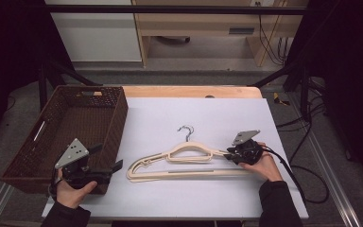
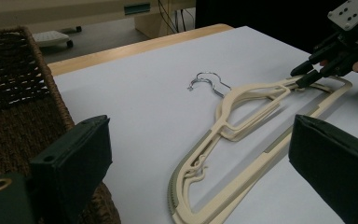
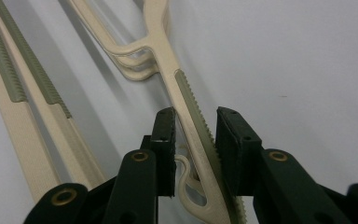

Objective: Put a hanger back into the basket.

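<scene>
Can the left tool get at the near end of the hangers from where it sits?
Probably yes: the left tool is open, facing the hangers, with bare white tabletop between them.

We find the hangers (image 1: 189, 161) lying flat on the mat (image 1: 217, 123), stacked one on another, hooks (image 1: 185, 131) pointing away from the person. The basket (image 1: 71, 132) stands left of the hangers, at the mat's left edge. The left gripper (image 1: 105, 169) sits between basket and hangers, near the front. The right gripper (image 1: 230, 154) is at the hangers' right end, its jaws either side of a shoulder arm.
</scene>
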`<state>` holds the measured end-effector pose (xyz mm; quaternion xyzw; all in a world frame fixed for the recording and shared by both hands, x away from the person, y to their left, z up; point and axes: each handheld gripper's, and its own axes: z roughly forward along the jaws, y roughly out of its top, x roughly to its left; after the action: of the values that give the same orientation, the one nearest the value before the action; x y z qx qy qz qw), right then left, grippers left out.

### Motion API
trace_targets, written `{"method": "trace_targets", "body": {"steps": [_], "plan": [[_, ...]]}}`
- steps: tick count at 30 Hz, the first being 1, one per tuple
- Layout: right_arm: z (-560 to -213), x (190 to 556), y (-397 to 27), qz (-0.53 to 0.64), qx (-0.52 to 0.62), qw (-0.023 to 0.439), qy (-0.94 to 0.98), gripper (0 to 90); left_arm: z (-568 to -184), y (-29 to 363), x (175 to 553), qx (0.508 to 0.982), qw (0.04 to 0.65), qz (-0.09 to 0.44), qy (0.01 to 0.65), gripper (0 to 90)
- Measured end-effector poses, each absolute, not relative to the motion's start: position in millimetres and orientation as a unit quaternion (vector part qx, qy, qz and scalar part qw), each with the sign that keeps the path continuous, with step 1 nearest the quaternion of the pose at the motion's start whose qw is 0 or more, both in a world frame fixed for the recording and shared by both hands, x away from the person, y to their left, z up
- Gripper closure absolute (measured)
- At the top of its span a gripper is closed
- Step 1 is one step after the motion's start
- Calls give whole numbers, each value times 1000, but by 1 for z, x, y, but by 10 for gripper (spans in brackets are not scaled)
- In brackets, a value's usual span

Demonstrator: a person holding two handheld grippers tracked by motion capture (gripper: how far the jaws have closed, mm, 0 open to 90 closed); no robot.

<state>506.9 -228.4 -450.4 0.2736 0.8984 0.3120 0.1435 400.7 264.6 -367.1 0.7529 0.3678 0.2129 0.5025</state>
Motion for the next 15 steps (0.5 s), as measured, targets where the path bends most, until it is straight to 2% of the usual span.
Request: {"method": "trace_targets", "body": {"steps": [15], "plan": [[-435,496,-225,326,245,155,900,731,-371,224,406,783,486,188,340,63]]}}
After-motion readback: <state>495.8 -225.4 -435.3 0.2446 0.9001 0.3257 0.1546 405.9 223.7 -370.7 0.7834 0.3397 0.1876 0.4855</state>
